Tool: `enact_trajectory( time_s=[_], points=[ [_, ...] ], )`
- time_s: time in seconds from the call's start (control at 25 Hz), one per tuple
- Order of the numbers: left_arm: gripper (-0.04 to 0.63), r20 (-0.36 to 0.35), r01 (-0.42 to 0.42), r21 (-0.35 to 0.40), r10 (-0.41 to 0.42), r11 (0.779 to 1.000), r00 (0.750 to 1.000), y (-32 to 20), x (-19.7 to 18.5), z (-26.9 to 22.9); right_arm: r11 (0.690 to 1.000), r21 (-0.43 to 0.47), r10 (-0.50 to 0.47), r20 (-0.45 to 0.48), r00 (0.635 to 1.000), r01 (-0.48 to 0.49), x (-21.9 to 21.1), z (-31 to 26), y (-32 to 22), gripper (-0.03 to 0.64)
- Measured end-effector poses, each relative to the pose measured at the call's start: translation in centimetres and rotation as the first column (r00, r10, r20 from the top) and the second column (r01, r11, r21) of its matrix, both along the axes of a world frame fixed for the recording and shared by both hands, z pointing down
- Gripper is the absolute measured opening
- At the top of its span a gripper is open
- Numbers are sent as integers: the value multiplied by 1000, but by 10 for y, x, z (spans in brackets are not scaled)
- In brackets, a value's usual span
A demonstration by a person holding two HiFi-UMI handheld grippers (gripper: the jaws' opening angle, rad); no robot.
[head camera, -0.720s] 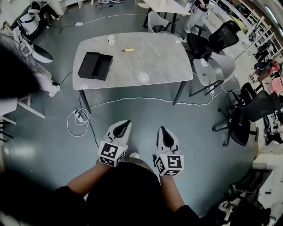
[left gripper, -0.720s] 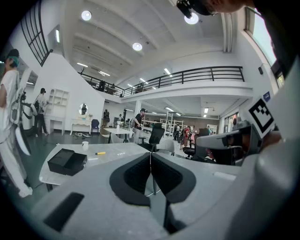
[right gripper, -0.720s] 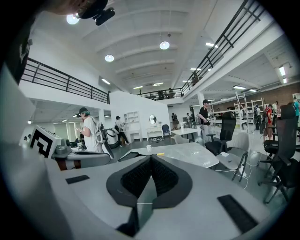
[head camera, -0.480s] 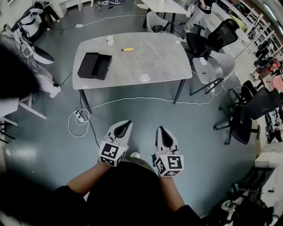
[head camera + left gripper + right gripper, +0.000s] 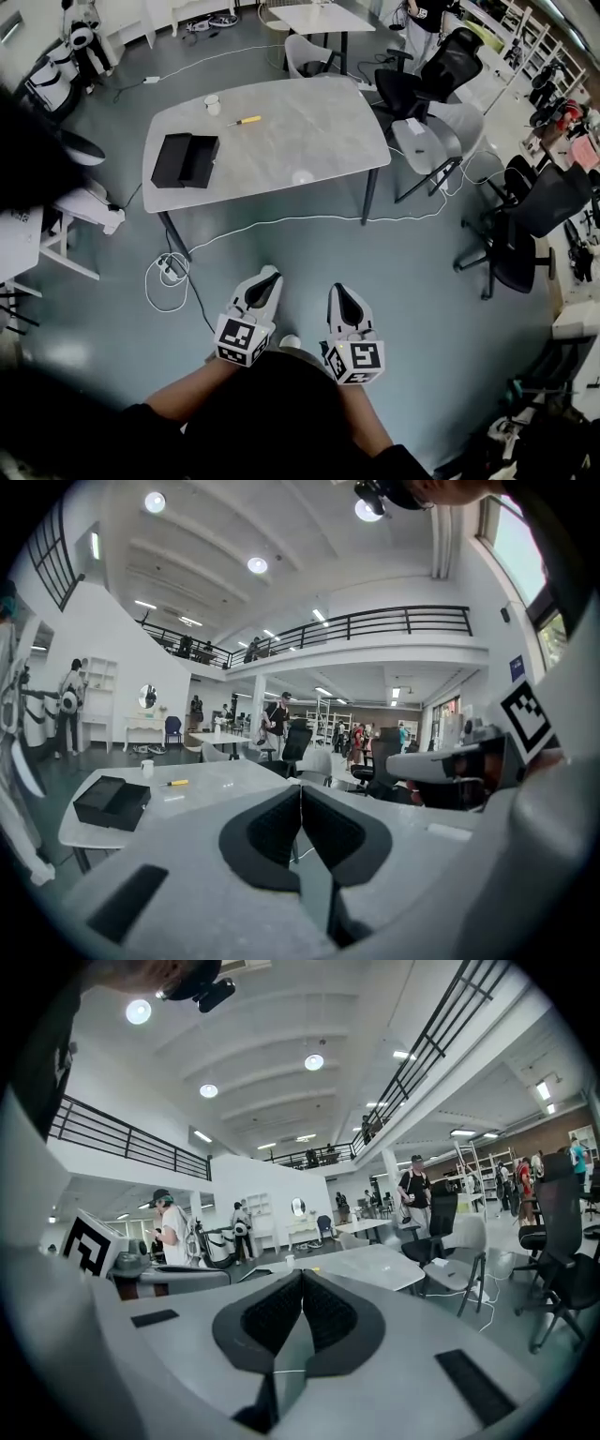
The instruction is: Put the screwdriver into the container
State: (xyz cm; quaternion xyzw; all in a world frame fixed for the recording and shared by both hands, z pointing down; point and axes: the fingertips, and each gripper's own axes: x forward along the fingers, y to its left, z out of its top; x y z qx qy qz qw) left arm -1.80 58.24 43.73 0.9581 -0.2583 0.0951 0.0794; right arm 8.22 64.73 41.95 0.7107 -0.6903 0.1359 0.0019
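Yellow-handled, the screwdriver (image 5: 247, 120) lies on the surface (image 5: 309, 141), well apart from the container (image 5: 185, 160), while the left gripper (image 5: 270, 275) and right gripper (image 5: 338, 291) have fingers (image 5: 267, 832) clenched on nothing, so arriving unopened might shove it away.

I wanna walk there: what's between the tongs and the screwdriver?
In the head view: floor with a white cable across it, then the table's bare near part. The screwdriver lies farther back.

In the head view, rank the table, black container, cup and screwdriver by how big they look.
table
black container
white cup and screwdriver: both tiny, too close to rank; the screwdriver looks longer, the cup wider.
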Motion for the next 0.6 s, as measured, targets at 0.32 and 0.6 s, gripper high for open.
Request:
enact_trajectory(
  time_s=[0.32,0.6],
  points=[
    [18,-2,-15,-23,15,1000,1000,-51,31,9,1000,-25,6,15,1000,-6,25,12,-43,11],
    [18,6,11,-30,-11,999,1000,-137,56,19,995,-91,-30,-4,1000,29,55,19,-134,11]
  ],
)
